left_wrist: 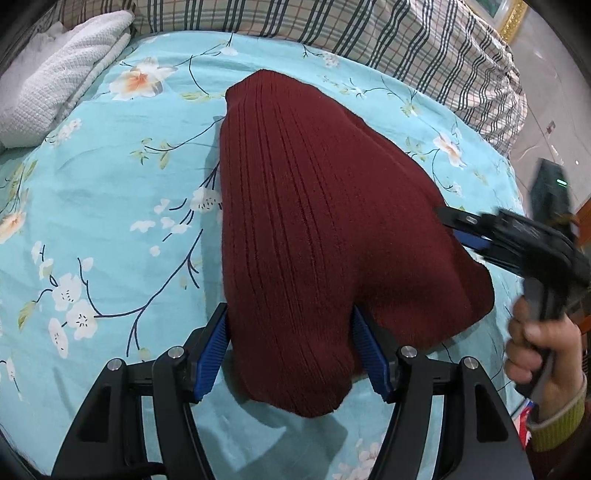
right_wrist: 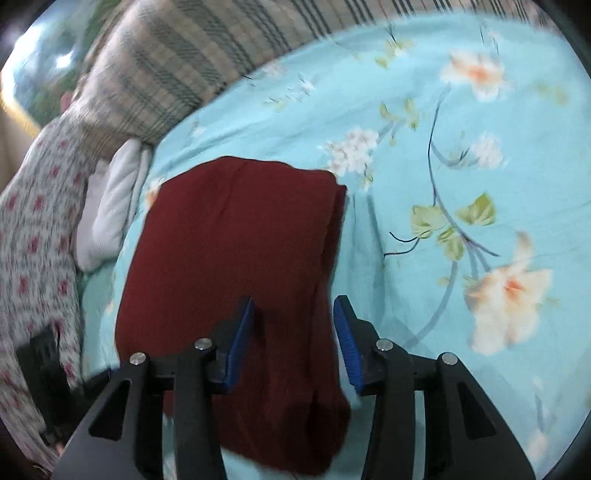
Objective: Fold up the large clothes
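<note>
A dark red ribbed knit garment (left_wrist: 314, 221) lies folded into a compact bundle on the turquoise floral bedsheet (left_wrist: 103, 206). My left gripper (left_wrist: 291, 321) is open, its blue pads on either side of the bundle's near end. My right gripper (left_wrist: 443, 216) comes in from the right at the bundle's right edge, held by a hand (left_wrist: 535, 354). In the right wrist view the garment (right_wrist: 229, 266) lies below my right gripper (right_wrist: 293, 306), which is open with its jaws spread over the cloth's near edge.
A plaid quilt (left_wrist: 369, 33) lies along the far side of the bed. A white folded knit blanket (left_wrist: 48, 85) lies at far left. A patterned sleeve (right_wrist: 33, 258) and a white cloth (right_wrist: 110, 210) show at the left of the right wrist view.
</note>
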